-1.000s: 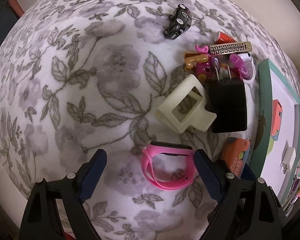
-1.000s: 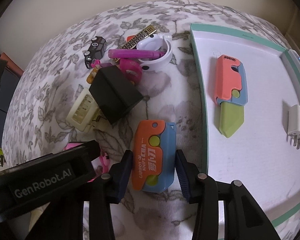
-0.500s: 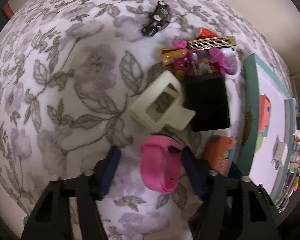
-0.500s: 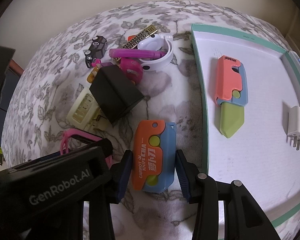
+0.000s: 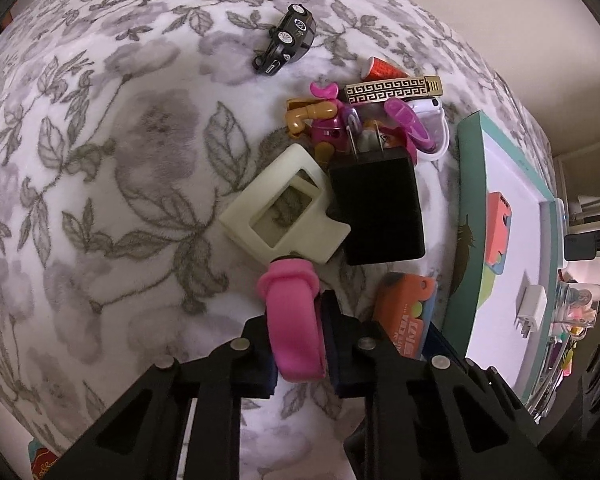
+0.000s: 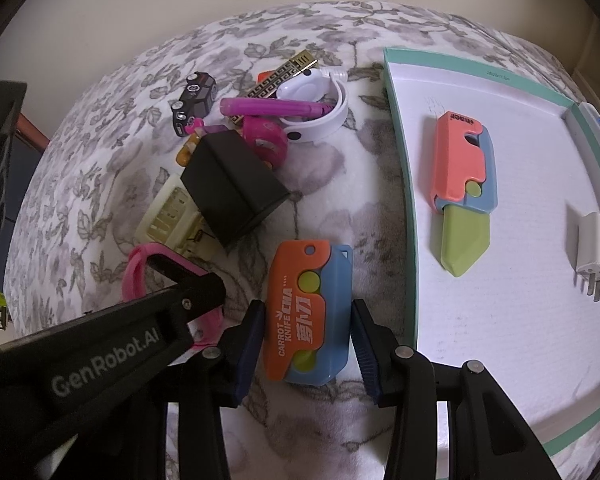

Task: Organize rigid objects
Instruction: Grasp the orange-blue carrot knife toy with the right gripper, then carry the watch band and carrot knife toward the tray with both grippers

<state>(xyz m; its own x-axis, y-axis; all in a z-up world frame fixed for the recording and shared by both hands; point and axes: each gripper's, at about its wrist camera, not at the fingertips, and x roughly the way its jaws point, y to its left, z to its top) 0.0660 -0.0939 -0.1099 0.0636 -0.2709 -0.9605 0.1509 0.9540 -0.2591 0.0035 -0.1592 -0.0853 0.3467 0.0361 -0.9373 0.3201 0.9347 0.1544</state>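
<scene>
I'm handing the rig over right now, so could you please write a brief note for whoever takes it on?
Left gripper: shut on the pink wristband.
Right gripper: jaws either side of the orange carrot knife; contact unclear.
Done: pink carrot knife and white plug lie in the teal-rimmed tray.
Left: toy car, black charger, cream case and the remaining pile on the floral blanket.

We see a floral blanket (image 5: 112, 184) bearing a toy car (image 5: 288, 38), black charger (image 5: 378, 208), cream case (image 5: 282, 210), orange knife (image 6: 306, 316) and tray (image 6: 398, 168).
</scene>
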